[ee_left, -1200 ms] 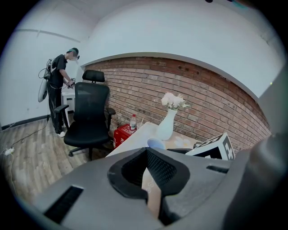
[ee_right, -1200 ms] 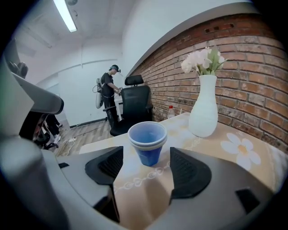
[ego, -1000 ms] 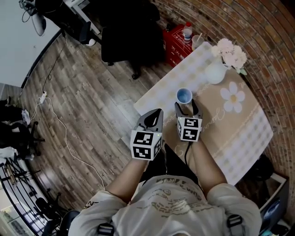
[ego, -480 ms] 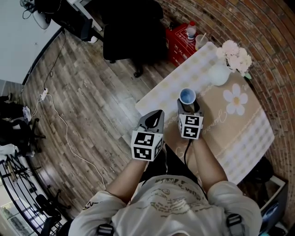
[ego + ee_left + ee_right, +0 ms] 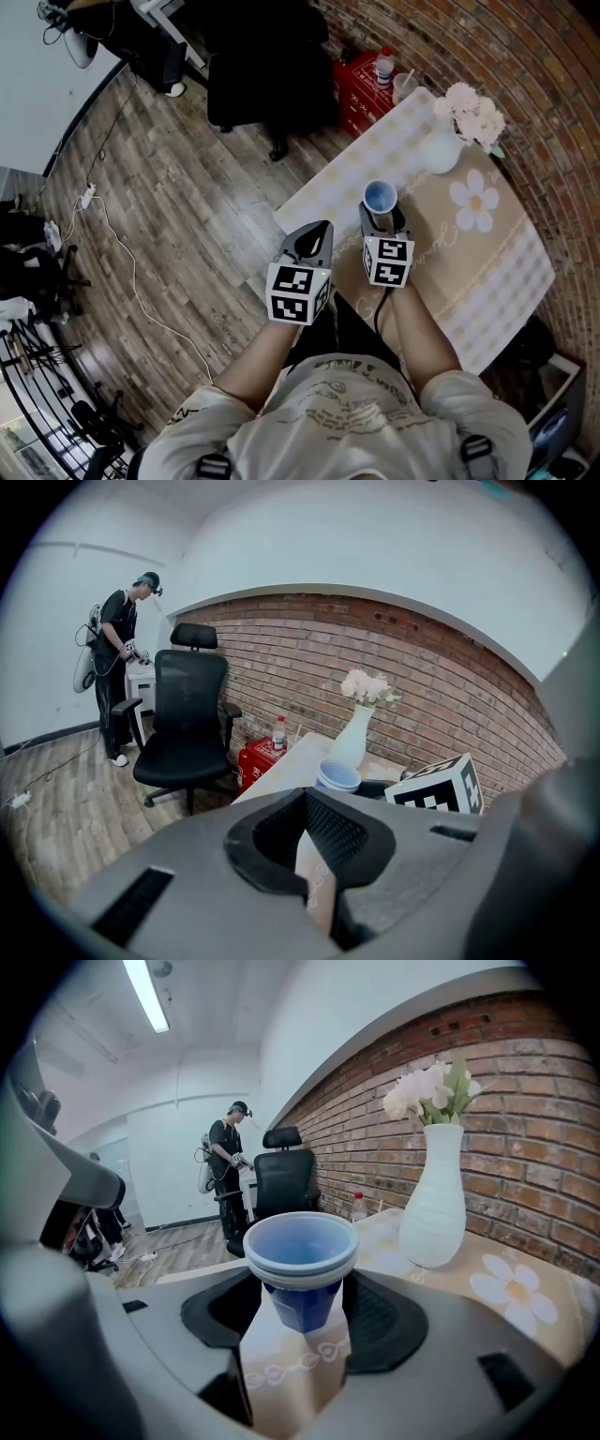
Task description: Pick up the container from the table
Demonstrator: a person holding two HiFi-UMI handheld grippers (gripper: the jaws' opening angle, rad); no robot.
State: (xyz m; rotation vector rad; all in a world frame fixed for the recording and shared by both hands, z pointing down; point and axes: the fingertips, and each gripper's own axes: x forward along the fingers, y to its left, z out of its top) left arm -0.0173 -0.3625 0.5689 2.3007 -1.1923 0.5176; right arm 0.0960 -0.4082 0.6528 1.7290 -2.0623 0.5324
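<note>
The container is a blue cup (image 5: 378, 197) with a pale rim, upright on the tablecloth near the table's left edge. My right gripper (image 5: 382, 217) reaches it from the near side. In the right gripper view the cup (image 5: 300, 1258) stands between the two dark pads (image 5: 380, 1312), with a small gap on each side of its body. The jaws are closing round it. My left gripper (image 5: 317, 232) hangs off the table's near-left corner, left of the cup, its fingers together with nothing between them. The cup (image 5: 337, 774) also shows beyond it in the left gripper view.
A white vase (image 5: 439, 150) of pale flowers stands behind the cup on the beige cloth-covered table (image 5: 487, 272). Past the table's far end are a red box (image 5: 361, 84) with a bottle (image 5: 382, 64), and a black office chair (image 5: 272, 70). A person (image 5: 117, 667) stands far off.
The right gripper's fingers have edged a little closer about the cup. The cup stays on the table and the left gripper has not moved.
</note>
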